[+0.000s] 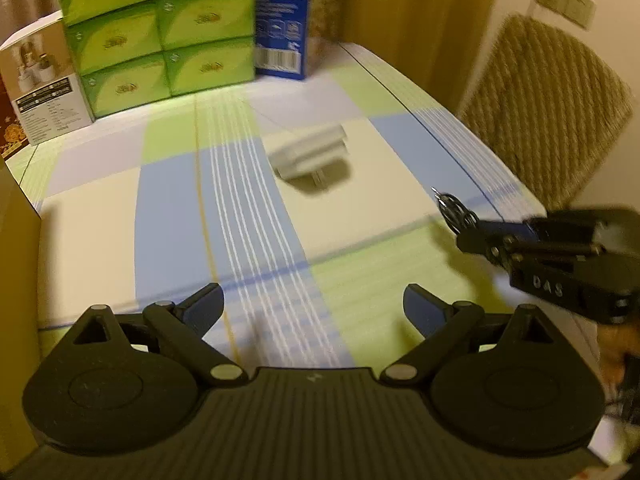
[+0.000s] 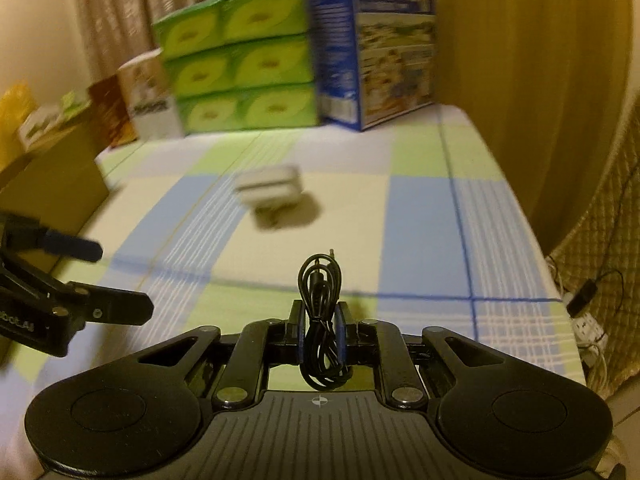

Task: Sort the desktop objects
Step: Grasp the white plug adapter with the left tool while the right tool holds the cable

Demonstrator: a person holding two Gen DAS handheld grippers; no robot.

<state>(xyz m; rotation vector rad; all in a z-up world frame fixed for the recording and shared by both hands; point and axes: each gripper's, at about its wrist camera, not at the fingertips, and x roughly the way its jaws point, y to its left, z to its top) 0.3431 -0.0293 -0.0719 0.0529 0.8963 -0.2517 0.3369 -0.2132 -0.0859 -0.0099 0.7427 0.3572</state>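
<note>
A coiled black cable (image 2: 320, 312) stands upright between the blue pads of my right gripper (image 2: 320, 330), which is shut on it above the checked tablecloth. From the left wrist view that gripper (image 1: 472, 232) enters at the right with the cable coil (image 1: 454, 208) sticking out of its tip. A white plug adapter (image 1: 310, 154) lies on a cream square near the table's middle; it is blurred (image 2: 270, 192). My left gripper (image 1: 314, 308) hovers open over the near part of the cloth with nothing between its fingers; it shows at the left edge (image 2: 100, 276).
Stacked green tissue boxes (image 1: 160, 36), a blue box (image 1: 282, 16) and a white product box (image 1: 44, 84) line the table's back. A cardboard box (image 2: 52, 184) stands at the left. A woven chair back (image 1: 552, 108) is beyond the right edge; a power strip (image 2: 586, 328) lies on the floor.
</note>
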